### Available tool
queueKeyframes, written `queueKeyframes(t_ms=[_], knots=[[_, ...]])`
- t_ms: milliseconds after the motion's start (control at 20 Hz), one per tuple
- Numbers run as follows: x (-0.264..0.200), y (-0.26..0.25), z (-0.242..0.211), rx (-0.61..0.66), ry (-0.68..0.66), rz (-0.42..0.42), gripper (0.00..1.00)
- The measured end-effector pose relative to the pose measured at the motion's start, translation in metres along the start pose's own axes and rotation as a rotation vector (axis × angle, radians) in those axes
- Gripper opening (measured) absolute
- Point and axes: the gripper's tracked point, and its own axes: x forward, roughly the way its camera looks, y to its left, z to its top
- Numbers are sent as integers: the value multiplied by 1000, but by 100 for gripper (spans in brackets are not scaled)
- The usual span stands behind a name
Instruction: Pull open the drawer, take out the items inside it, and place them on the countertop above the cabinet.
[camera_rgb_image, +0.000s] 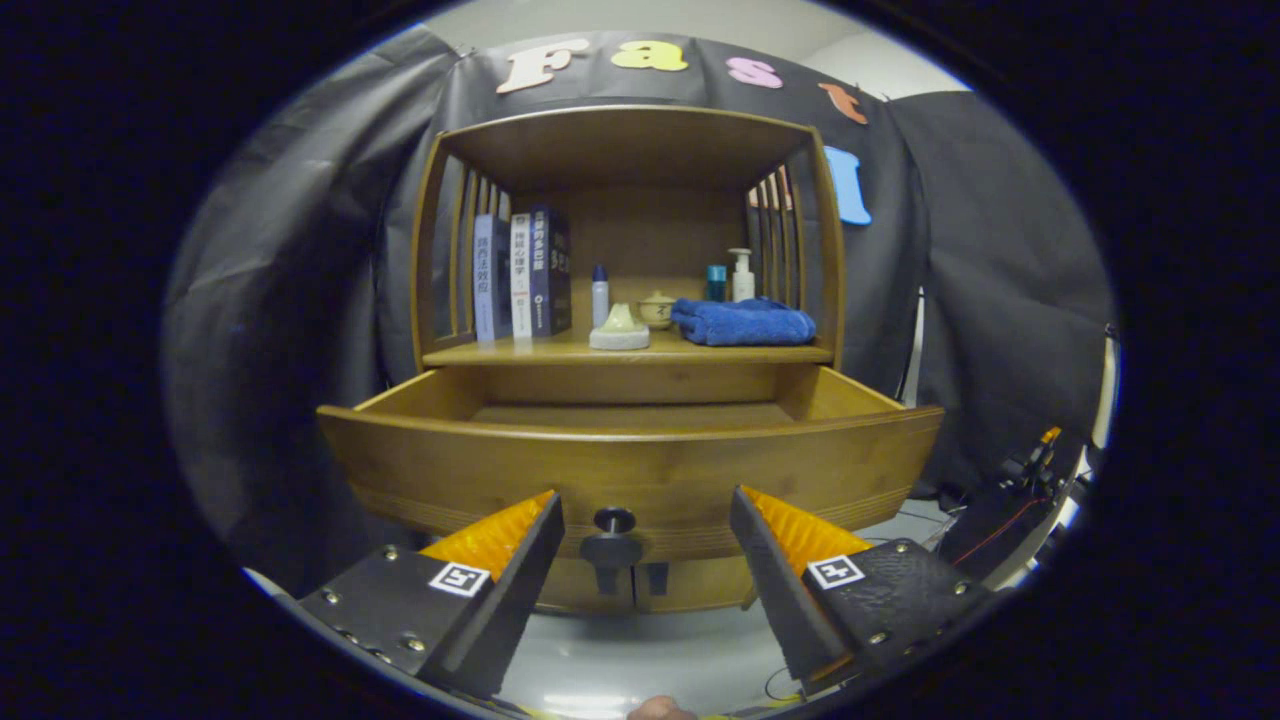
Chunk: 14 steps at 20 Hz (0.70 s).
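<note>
Gripper view, near to far. The gripper (647, 520) has its fingers spread wide apart and grips nothing; the dark knob (613, 521) of the drawer (630, 465) lies between the fingertips, just ahead of them and untouched. The drawer stands pulled out from the wooden cabinet (628, 250), its front panel facing the fingers. What shows of its floor over the front rim looks bare; the part close behind the panel is hidden, so whether items remain inside cannot be told. Beyond, on the countertop (560, 352) above the drawer, stand several books (522, 272), a slim bottle (600, 295), a pale dish (619, 328), a small bowl (657, 309), a folded blue towel (744, 322) and a pump bottle (741, 275). Judged from this layout, the opening step is complete. The next move calls for raising the gripper above the front rim to inspect the interior, then closing the fingers on anything found there.
</note>
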Motion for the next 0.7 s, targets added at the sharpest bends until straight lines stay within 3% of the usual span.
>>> queueKeyframes(t_ms=[150,300,700], knots=[[15,15,-13,-26,25,22,100],[39,13,-17,27,39,-13,100],[59,22,-11,55,-16,11,100]])
